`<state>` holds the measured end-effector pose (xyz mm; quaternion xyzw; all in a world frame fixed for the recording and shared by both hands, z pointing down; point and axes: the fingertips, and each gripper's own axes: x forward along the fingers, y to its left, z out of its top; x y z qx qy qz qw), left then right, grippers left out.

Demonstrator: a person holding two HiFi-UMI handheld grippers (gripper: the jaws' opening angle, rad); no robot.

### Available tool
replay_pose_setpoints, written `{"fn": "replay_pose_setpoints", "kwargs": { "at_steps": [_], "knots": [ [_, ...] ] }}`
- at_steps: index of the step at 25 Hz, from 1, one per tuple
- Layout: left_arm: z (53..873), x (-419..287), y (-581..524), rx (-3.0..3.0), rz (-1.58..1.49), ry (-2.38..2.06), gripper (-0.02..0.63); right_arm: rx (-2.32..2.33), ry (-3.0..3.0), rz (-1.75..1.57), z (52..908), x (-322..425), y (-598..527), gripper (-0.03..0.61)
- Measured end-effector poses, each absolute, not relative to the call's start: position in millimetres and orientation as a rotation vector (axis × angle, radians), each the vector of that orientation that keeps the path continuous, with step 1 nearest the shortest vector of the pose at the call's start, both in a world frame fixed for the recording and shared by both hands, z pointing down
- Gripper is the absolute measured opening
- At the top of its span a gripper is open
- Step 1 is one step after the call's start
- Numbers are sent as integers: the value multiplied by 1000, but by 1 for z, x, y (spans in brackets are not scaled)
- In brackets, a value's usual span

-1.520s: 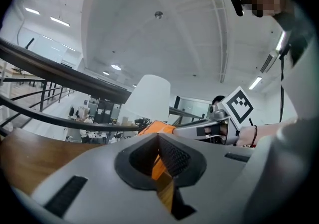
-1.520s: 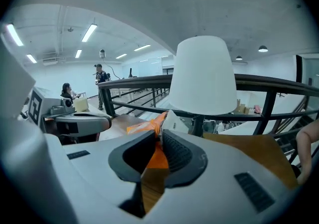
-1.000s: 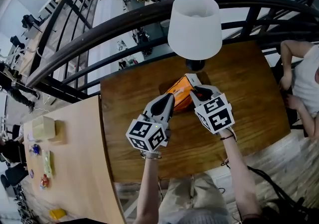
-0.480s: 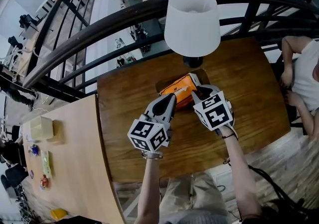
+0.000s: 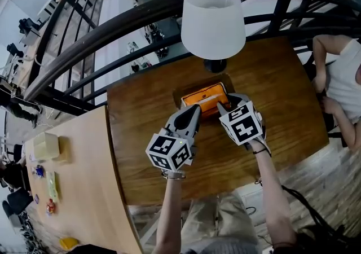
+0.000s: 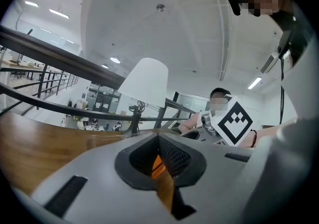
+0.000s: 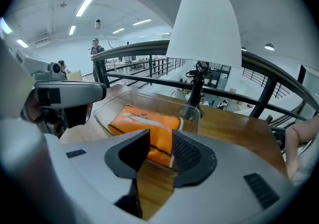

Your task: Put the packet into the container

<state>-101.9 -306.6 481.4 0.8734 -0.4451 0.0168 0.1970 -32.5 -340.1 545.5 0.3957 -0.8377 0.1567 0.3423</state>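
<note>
With its jaws just opening off the packet (image 7: pixel 144 121) in the container (image 7: pixel 114 99), the right hand-held gripper (image 7: pixel 158 141) should lift straight away; the left hand-held gripper (image 6: pixel 158 141) is closed, empty.

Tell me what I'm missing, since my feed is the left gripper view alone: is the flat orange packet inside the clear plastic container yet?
Observer: Yes. The flat orange packet lies inside the clear plastic container.
Operator: Is the right gripper gripping it?
Observer: No. The right gripper has just been opening its jaws. The packet's near end shows in the gap between them, and neither pad presses on it.
Operator: I see a lamp. Where does it stand relative to the container?
Observer: The white-shaded lamp stands just beyond the container's far side on the brown wooden table, seemingly not touching it.
</note>
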Motion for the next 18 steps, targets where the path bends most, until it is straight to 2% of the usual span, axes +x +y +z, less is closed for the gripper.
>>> {"fn": "replay_pose_setpoints", "kwargs": {
  "at_steps": [7, 14, 18],
  "knots": [
    [484, -100, -304, 2452, 49, -1234, 5, 1080, -2212, 423, 542, -25, -339, 127],
    [469, -103, -298, 2449, 20, -1262, 5, 1091, -2379, 580, 509, -40, -332, 124],
    [452, -109, -288, 2453, -8, -1290, 5, 1064, -2437, 573, 488, -51, -320, 42]
  ]
}}
